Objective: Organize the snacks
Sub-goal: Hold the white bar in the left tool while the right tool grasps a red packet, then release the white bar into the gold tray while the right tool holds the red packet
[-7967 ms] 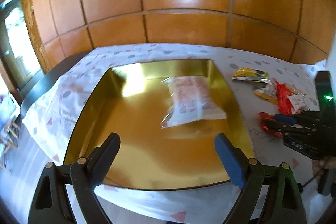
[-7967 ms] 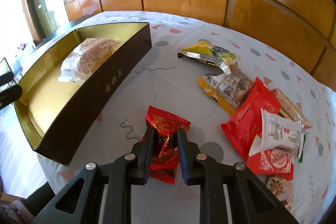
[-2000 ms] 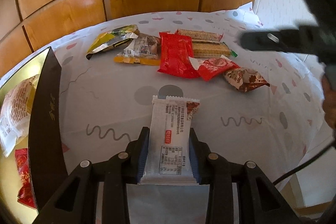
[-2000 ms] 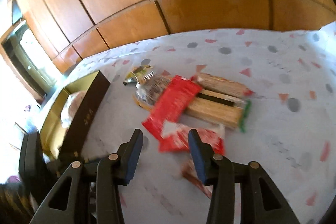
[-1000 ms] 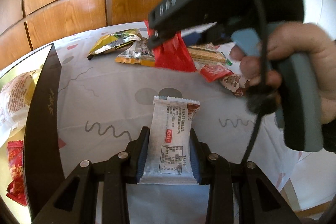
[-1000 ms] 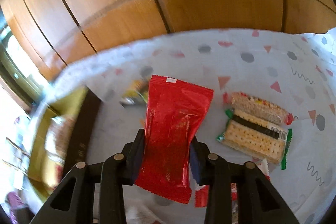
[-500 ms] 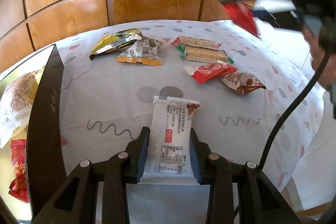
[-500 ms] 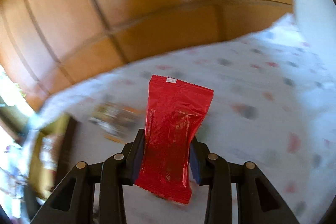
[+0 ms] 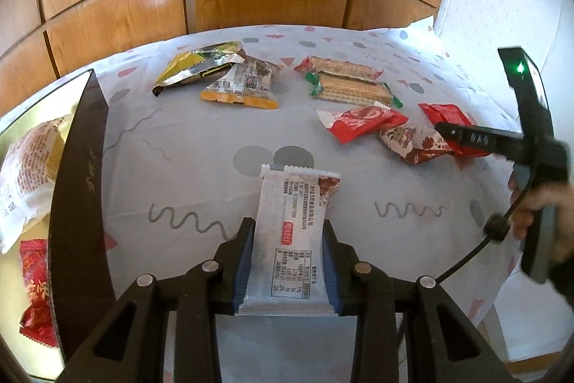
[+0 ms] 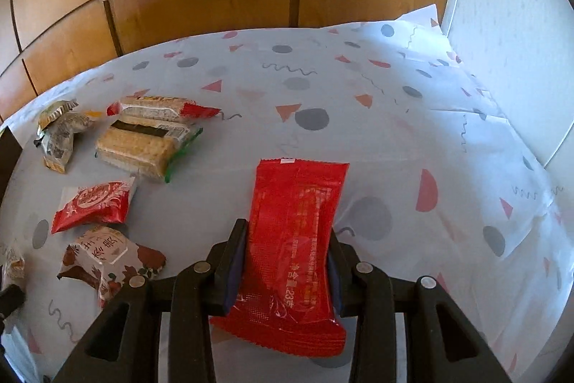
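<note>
**Red packet was carried away from the pile**

The right gripper [image 10: 287, 261] was clamped on the red packet [image 10: 292, 239], now moved aside from the other snacks. The left gripper [image 9: 287, 264] pinched the white packet [image 9: 292, 232] beside the box [image 9: 80, 196], which held 2 snacks already.

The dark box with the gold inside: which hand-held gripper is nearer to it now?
Left. The left hand-held gripper, shut on a white packet, is just beside the box. The right hand-held gripper, holding a red packet, is beyond the snack pile.
</note>
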`<action>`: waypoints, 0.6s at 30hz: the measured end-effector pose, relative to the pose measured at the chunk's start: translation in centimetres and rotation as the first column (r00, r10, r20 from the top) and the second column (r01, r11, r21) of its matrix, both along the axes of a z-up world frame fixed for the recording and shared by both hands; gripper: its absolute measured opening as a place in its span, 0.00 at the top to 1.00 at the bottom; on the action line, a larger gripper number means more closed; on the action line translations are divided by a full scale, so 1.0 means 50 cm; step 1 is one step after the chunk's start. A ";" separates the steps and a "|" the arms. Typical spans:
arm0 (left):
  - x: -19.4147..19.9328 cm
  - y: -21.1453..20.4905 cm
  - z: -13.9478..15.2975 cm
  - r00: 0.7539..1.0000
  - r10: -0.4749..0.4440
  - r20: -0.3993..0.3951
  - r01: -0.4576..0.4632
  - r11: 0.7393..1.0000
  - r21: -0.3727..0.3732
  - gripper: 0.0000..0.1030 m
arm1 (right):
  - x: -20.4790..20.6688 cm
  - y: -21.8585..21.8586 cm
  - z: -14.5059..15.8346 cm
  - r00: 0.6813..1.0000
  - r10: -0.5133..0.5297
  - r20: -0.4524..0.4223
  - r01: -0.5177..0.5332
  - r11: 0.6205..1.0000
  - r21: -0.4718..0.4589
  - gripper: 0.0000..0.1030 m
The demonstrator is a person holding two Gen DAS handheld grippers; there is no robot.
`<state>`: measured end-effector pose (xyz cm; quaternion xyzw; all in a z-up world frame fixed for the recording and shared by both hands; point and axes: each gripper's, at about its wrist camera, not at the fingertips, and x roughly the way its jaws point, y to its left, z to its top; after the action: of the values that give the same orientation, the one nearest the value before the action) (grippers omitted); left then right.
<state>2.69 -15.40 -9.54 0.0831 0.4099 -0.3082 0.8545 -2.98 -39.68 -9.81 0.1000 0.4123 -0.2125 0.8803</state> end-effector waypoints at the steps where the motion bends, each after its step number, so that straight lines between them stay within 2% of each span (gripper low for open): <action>1: 0.002 0.003 0.003 1.000 0.003 -0.011 -0.003 1.000 -0.006 0.67 | -0.004 0.000 0.000 1.000 0.004 0.005 -0.004 1.000 0.001 0.62; 5: 0.004 0.023 0.024 0.999 0.031 -0.039 -0.032 0.999 -0.032 0.67 | -0.006 0.005 -0.009 0.999 0.011 0.030 -0.011 1.000 -0.016 0.62; 12: 0.032 0.130 0.129 0.988 0.145 -0.048 -0.150 0.979 -0.140 0.67 | -0.013 0.009 -0.010 0.998 0.017 0.058 -0.016 1.000 -0.019 0.62; 15: 0.063 0.205 0.167 0.971 0.232 -0.054 -0.238 0.957 -0.168 0.67 | -0.013 0.009 -0.009 0.998 0.017 0.059 -0.016 1.000 -0.020 0.62; 18: 0.099 0.292 0.189 0.939 0.338 -0.054 -0.343 0.926 -0.158 0.67 | -0.014 0.011 -0.008 0.998 0.017 0.061 -0.015 1.000 -0.020 0.62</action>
<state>7.63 -0.77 -0.10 -0.0644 0.4022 -0.1892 0.8935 -3.68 -39.15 -10.21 0.0947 0.3839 -0.2063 0.8951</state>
